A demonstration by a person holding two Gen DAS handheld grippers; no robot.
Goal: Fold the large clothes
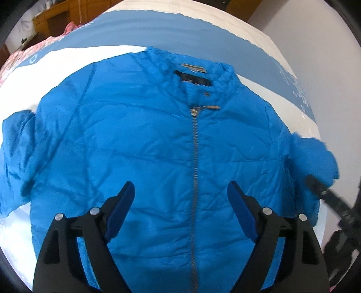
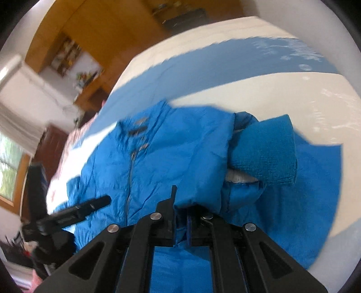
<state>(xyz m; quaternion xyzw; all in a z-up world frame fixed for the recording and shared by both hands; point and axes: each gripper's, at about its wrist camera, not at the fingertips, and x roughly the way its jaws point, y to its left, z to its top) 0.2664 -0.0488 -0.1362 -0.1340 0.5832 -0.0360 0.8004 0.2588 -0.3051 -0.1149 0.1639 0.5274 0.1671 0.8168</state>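
A bright blue zipped puffer jacket (image 1: pixel 158 146) lies front up on the bed, collar at the far side, its left sleeve bunched at the left edge. My left gripper (image 1: pixel 180 191) hovers open over the jacket's lower front, with the zip running between its blue pads and nothing held. At the right edge, my right gripper (image 1: pixel 315 187) shows as a blurred black bar by the raised right sleeve. In the right wrist view the right gripper (image 2: pixel 180 216) is shut on the jacket's (image 2: pixel 169 146) blue fabric. The sleeve with its knit cuff (image 2: pixel 266 151) is lifted and doubled over. The left gripper (image 2: pixel 90 207) shows at the lower left.
The bed cover (image 1: pixel 67 56) is white with a wide blue band (image 1: pixel 158 31). A pink floral cloth (image 1: pixel 13 60) lies at the bed's far left. Wooden furniture (image 1: pixel 56 18) stands behind it, and a pale wall (image 1: pixel 304 33) runs along the right. A window (image 2: pixel 9 162) is at the left.
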